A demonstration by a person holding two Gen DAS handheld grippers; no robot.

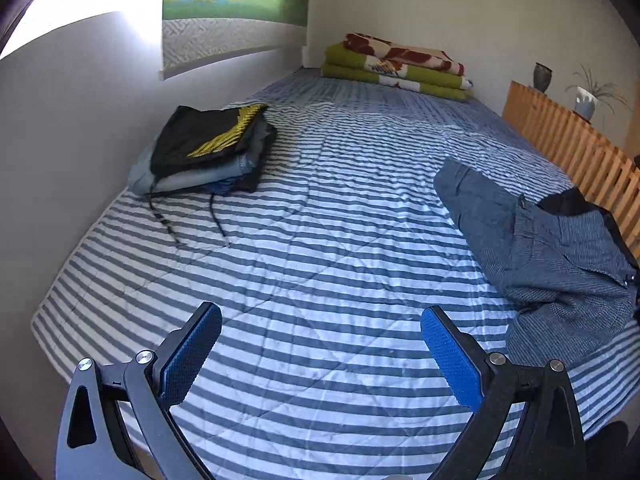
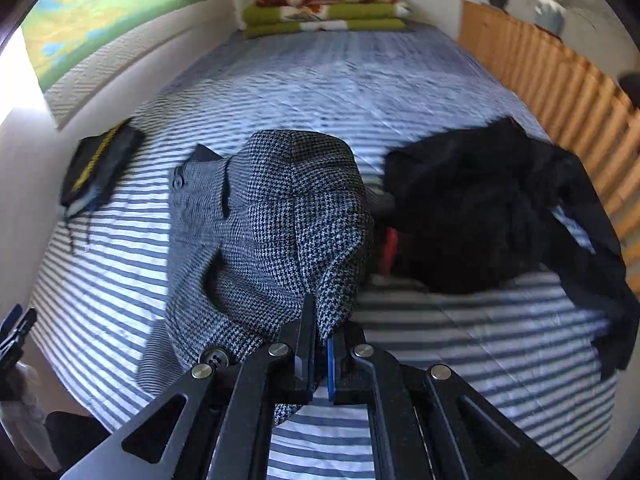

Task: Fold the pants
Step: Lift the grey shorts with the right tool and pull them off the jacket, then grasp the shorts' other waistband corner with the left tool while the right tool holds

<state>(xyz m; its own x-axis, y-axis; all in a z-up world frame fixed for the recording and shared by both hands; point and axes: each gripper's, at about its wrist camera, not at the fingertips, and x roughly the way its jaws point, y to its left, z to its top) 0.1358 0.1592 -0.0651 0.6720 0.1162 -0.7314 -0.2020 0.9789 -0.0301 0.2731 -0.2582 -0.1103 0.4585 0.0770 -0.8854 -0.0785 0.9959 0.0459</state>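
Right gripper (image 2: 318, 344): jaws clamped on a fold of the houndstooth pants (image 2: 280, 216), bunched on the striped bed (image 2: 480, 340). Left gripper (image 1: 320, 356): jaws wide apart, nothing held. Risk: single-point grip; cloth may be dragged crumpled or slip.

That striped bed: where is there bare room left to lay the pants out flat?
The widest bare stretch of bedspread lies between the folded clothes stack and the houndstooth pants. Beside the wooden slats it is crowded: the pants and a black garment lie there.
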